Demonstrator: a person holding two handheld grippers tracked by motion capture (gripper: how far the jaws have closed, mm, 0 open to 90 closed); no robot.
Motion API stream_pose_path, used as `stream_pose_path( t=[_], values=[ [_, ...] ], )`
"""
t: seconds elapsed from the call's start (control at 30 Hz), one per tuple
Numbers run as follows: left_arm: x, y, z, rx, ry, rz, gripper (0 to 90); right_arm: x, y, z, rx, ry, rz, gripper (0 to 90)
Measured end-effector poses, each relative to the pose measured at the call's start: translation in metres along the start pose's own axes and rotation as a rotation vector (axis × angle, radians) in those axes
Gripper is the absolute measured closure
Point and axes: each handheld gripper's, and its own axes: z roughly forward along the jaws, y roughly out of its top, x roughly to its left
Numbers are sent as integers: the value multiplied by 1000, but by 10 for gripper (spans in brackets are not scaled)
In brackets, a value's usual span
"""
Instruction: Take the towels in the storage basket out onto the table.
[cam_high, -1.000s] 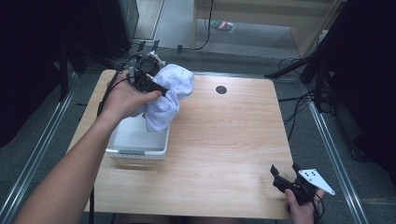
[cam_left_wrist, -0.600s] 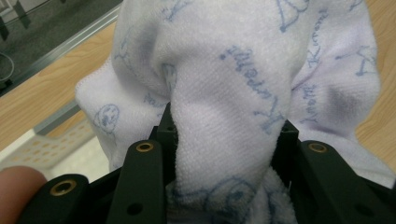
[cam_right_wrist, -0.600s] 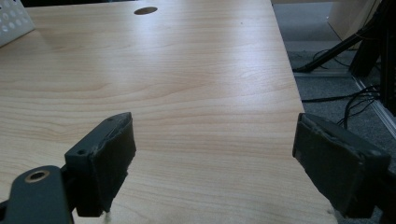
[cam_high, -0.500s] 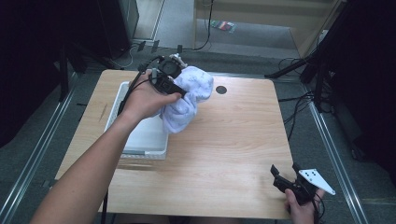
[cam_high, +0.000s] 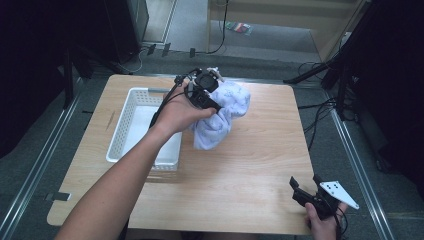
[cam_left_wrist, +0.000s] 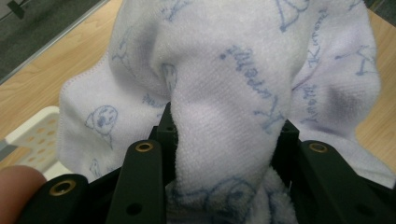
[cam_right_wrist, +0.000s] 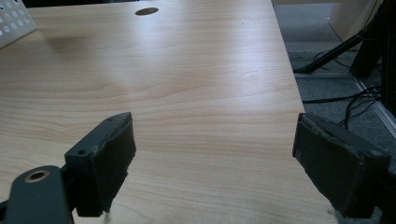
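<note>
Left gripper (cam_high: 212, 102) pinches towel (cam_high: 220, 117), held bunched above table (cam_high: 260, 165) just right of basket (cam_high: 122, 127), so lifting out looks done, laying down remains; right gripper (cam_high: 307, 187) rests spread wide at near corner.

My left gripper (cam_high: 210, 100) is a black block with a round black part on top and thin black cables trailing off it. Its two black arms each carry a brass-ringed screw hole near the tip and another lower down. My right gripper (cam_high: 307, 187) is black too, with a pale grey three-cornered plate dotted with small holes. Its dark grey pads (cam_right_wrist: 114, 158) are frayed along the edges. My forearms are bare, no sleeves.
</note>
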Motion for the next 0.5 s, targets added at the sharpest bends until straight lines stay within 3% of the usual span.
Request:
stream_pose_path(
  t=[0.5],
  values=[
    [-11, -13, 41, 13, -77, -9, 592, 0, 0, 0, -5, 2, -2, 132]
  ],
)
